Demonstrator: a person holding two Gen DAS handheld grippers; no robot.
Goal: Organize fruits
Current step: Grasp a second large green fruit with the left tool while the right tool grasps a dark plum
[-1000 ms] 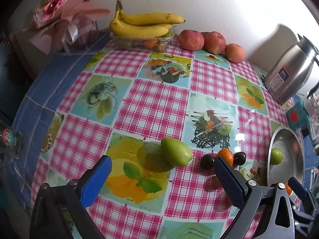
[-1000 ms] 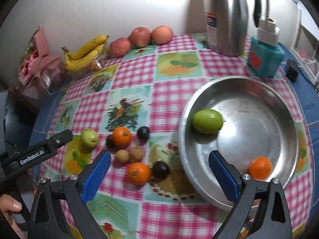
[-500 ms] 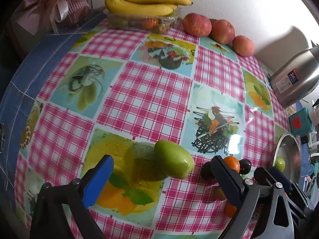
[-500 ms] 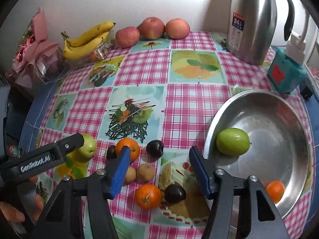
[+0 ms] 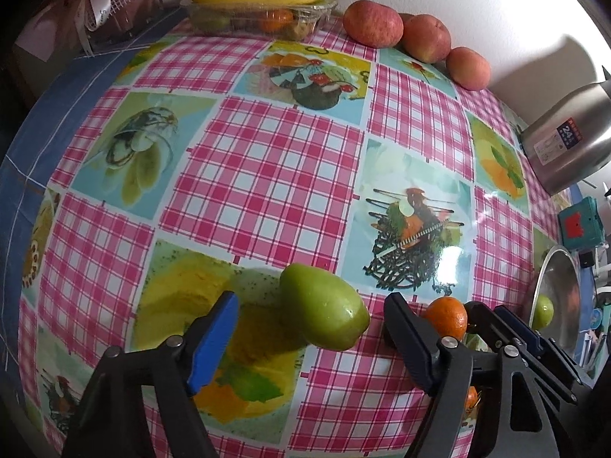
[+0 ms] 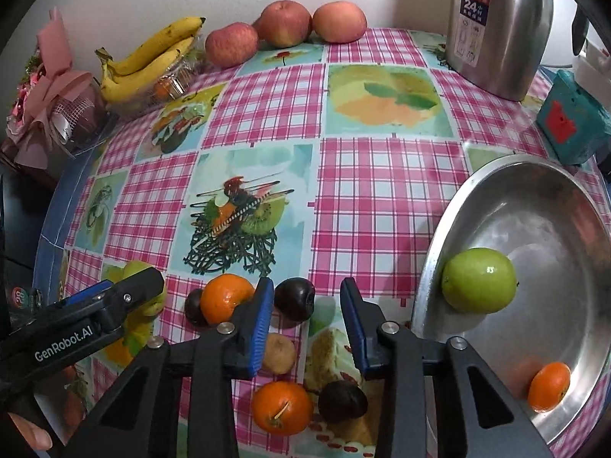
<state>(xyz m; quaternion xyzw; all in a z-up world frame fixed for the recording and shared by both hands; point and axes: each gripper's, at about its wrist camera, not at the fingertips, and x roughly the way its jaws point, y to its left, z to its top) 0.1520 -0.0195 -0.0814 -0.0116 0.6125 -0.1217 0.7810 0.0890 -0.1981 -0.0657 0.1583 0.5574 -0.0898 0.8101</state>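
Observation:
A green pear-shaped fruit (image 5: 322,311) lies on the checked tablecloth between the fingers of my left gripper (image 5: 309,337). Its jaws are closing, with gaps still showing on both sides of the fruit. My right gripper (image 6: 307,324) hangs low over a cluster of small fruit, jaws closing. A dark plum (image 6: 294,299) sits at its fingertips, and the right pad stands clear of it. Around it lie an orange (image 6: 227,297), a brown fruit (image 6: 280,353), another orange (image 6: 282,406) and another plum (image 6: 341,400). The steel bowl (image 6: 431,267) holds a green fruit (image 6: 479,280) and an orange (image 6: 550,385).
Along the back wall are bananas (image 6: 149,61) on a clear plastic box, three apples (image 6: 284,23), a steel kettle (image 6: 496,26) and a teal box (image 6: 571,126). A wrapped bouquet (image 6: 57,87) stands at the left table edge. A person's hand (image 6: 26,429) shows at lower left.
Both grippers sank toward the table. The right one moved left from over the bowl to the fruit cluster and narrowed a lot. The left jaws narrowed around the green fruit.

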